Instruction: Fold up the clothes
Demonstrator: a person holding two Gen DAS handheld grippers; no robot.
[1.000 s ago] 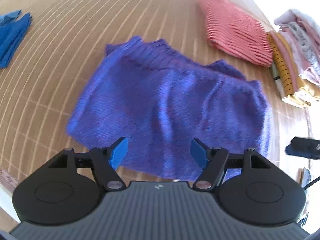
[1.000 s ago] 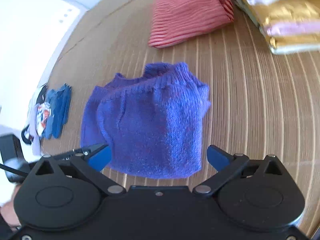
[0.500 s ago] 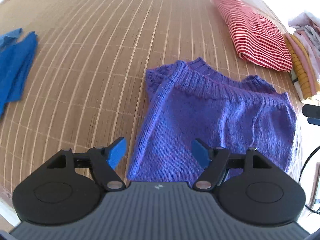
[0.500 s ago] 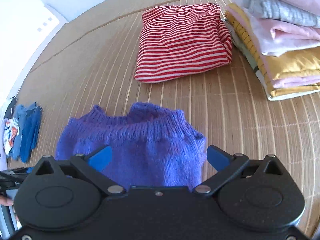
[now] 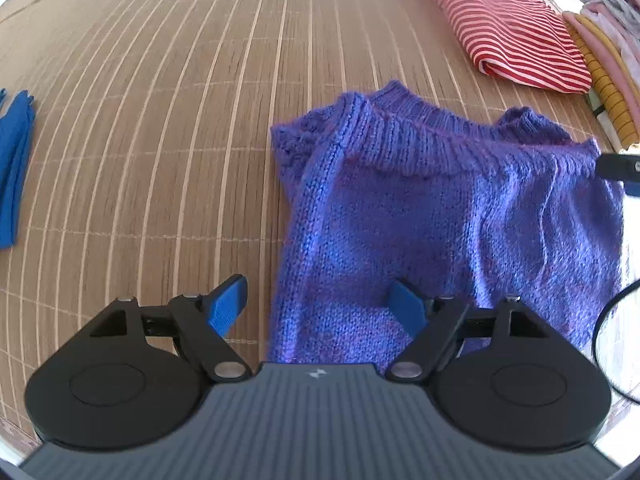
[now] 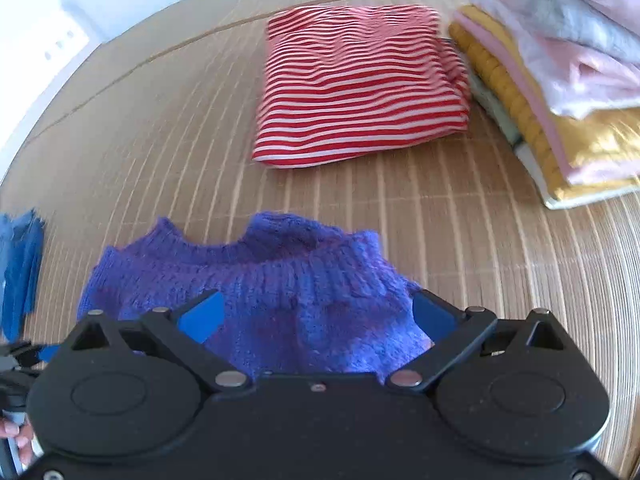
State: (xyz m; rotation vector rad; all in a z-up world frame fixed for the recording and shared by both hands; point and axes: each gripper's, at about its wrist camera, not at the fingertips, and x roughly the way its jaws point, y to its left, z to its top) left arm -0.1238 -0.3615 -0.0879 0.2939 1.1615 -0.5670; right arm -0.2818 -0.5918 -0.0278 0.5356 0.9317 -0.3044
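The purple sweater (image 5: 448, 232) is lying folded on the mat, long axis running across both grippers. Left gripper (image 5: 316, 304) and right gripper (image 6: 316, 316) are hovering at its near edge, fingers spread, holding nothing.

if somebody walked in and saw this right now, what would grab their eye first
Probably the purple knit sweater, lying folded on the woven mat right in front of both open grippers. Next, the red and white striped top, folded further back, with a stack of folded clothes to its right.
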